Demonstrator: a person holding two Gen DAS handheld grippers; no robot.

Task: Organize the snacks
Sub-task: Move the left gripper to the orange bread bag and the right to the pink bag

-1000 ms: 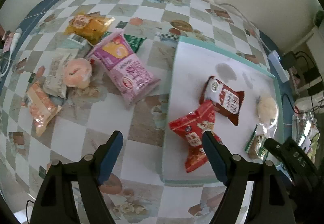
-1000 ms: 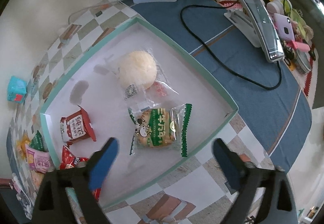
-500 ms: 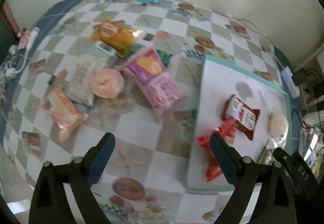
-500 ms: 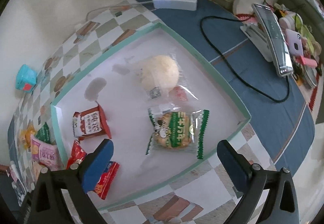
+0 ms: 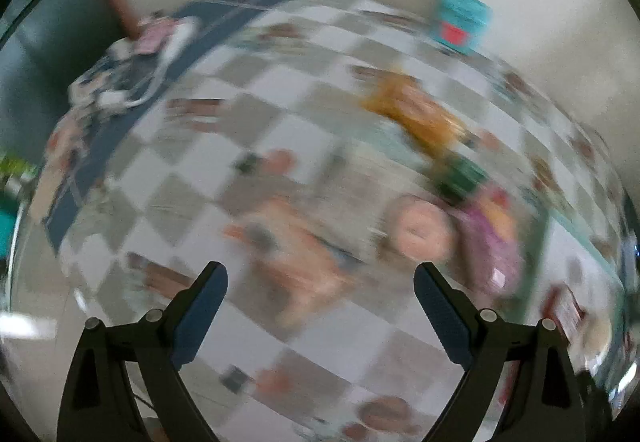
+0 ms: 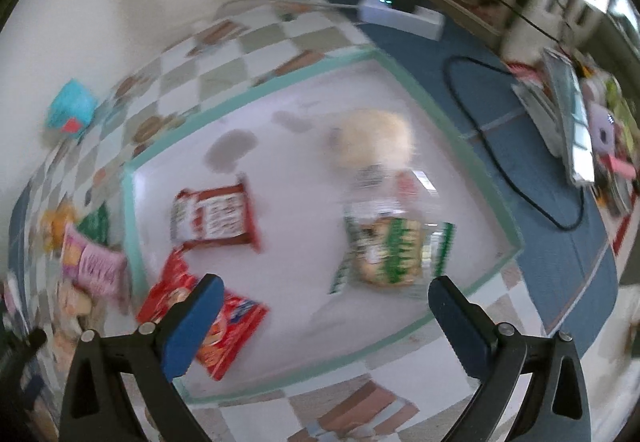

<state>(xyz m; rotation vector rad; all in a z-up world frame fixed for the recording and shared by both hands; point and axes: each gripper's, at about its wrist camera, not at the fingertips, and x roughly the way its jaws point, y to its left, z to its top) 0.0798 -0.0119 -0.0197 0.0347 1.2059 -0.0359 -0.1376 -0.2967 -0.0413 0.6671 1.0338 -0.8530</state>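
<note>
While four snacks already lie in the tray (image 6: pixel 256 92) at frame centre, namely red pack (image 6: pixel 214 212), bright red bag (image 6: pixel 216 326), green cookie pack (image 6: pixel 388 252) and pale bun (image 6: pixel 374 138), others wait on the checkered table (image 5: pixel 200 178): orange bag (image 5: pixel 416 114), round cake (image 5: pixel 418 232), pink pack (image 5: pixel 494 242). Left gripper (image 5: pixel 320 282) and right gripper (image 6: pixel 324 294) both wide, empty. Roughly halfway, I'd judge.

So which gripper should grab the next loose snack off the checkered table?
Left. The left gripper, jaws open, faces the loose orange packet; the right gripper, also open, looks over the teal-rimmed tray.
</note>
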